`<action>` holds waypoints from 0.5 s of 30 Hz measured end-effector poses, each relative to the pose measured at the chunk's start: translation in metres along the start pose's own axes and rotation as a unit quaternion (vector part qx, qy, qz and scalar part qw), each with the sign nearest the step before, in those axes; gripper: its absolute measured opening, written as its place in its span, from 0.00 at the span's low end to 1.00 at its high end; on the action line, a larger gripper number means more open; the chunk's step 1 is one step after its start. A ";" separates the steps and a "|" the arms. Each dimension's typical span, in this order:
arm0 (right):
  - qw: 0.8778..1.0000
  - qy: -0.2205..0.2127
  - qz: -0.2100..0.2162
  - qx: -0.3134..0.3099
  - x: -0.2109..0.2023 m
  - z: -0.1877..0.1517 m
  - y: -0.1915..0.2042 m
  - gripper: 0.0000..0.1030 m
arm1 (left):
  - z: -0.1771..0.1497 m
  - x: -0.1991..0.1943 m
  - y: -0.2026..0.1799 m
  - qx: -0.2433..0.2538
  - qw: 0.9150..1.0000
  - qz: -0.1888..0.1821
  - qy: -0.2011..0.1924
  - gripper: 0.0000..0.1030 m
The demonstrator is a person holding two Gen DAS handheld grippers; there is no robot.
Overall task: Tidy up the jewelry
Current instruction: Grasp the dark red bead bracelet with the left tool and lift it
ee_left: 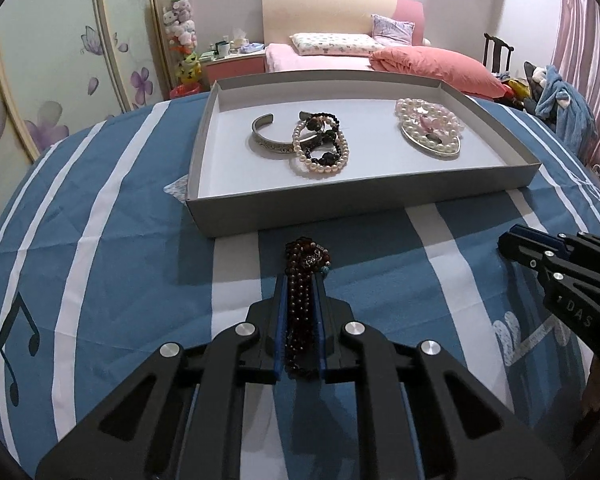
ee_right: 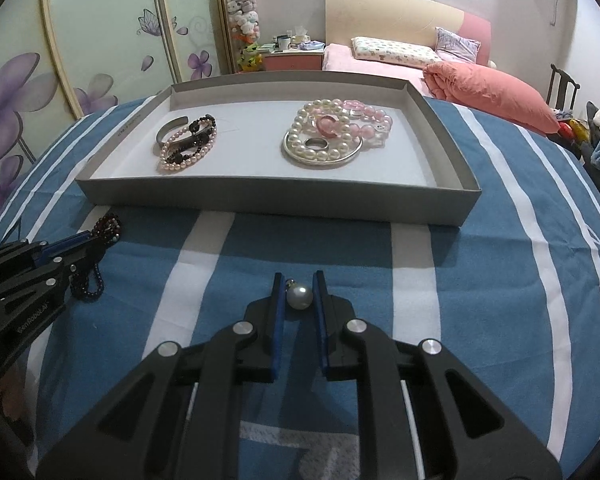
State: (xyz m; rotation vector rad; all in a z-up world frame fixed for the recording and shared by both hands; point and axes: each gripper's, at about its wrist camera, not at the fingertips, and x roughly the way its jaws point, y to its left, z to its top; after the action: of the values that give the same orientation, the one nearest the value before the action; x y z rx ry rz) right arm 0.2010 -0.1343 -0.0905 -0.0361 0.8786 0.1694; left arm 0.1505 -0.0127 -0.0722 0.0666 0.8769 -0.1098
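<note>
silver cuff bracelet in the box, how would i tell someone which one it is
Find the shallow grey box on the blue striped cloth. At its left lies a tangle of beaded strands; the silver cuff bracelet is on that tangle's left edge, the only open-ended band of solid metal there.

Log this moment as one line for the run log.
left gripper: shut on dark red bead bracelet | right gripper: shut on pearl pendant | grey tray: holds sorted bracelets

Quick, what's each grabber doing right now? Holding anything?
Left gripper: closed on the dark red bead strand.
Right gripper: closed on the pearl pendant.
</note>
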 end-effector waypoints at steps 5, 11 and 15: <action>1.000 0.000 0.000 0.000 0.000 0.000 0.000 0.14 | 0.002 0.000 0.000 -0.002 1.000 -0.002 0.000 0.13; 1.000 0.000 0.000 0.000 0.000 0.000 0.000 0.14 | 0.002 0.000 0.000 -0.002 1.000 -0.002 0.000 0.13; 1.000 0.000 0.001 0.001 0.000 0.000 0.001 0.14 | 0.002 0.000 0.001 -0.002 1.000 -0.002 0.000 0.13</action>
State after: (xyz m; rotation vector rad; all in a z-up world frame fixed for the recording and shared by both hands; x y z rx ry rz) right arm 0.2010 -0.1336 -0.0904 -0.0347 0.8791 0.1701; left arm 0.1523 -0.0123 -0.0713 0.0616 0.8777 -0.1121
